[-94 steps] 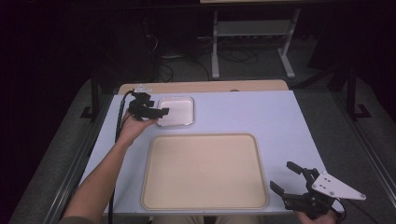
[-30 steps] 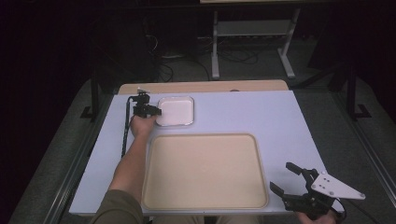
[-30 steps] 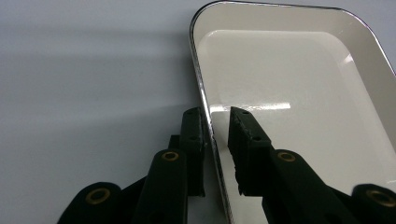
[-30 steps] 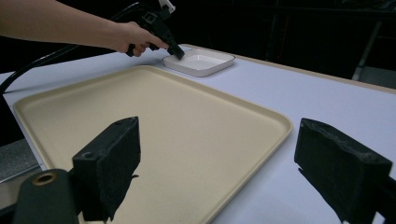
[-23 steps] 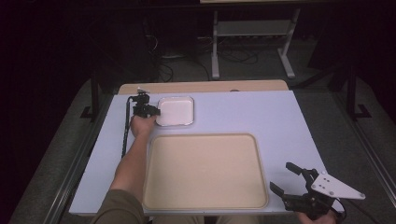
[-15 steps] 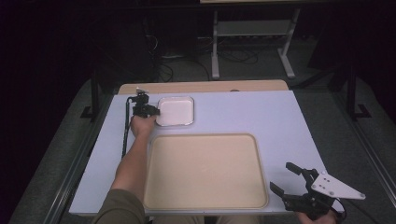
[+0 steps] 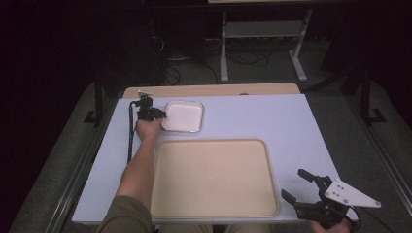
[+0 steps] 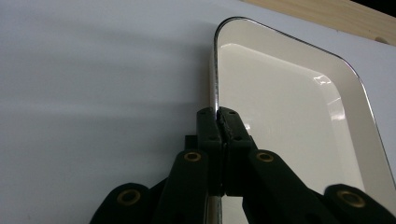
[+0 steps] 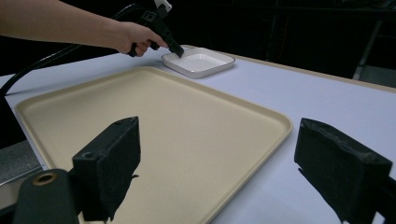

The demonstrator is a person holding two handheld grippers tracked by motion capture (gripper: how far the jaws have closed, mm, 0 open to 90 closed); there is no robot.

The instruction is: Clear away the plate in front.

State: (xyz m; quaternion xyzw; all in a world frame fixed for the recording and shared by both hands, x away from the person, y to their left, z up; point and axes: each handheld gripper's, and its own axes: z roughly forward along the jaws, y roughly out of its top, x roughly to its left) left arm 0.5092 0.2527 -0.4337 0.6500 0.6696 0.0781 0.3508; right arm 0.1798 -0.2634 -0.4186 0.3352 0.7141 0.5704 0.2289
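Presently the left claw [image 8: 219,122], its jaws just closed, pinches the thin rim of the shallow white square dish [image 8: 289,107] at the desk's [image 7: 272,116] far left. Risk: glossy edge slips or dish tilts when lifted. Right claw [image 7: 302,190] stands wide, idle.

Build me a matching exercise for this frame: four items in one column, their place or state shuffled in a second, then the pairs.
1. left gripper
2. right gripper
3. white dish
4. beige tray

a. jaws wide apart, nothing between
b. middle of the table, bare
c. clamped on a rim
d. far left of the table, beyond the tray

Pairs: 1-c, 2-a, 3-d, 4-b
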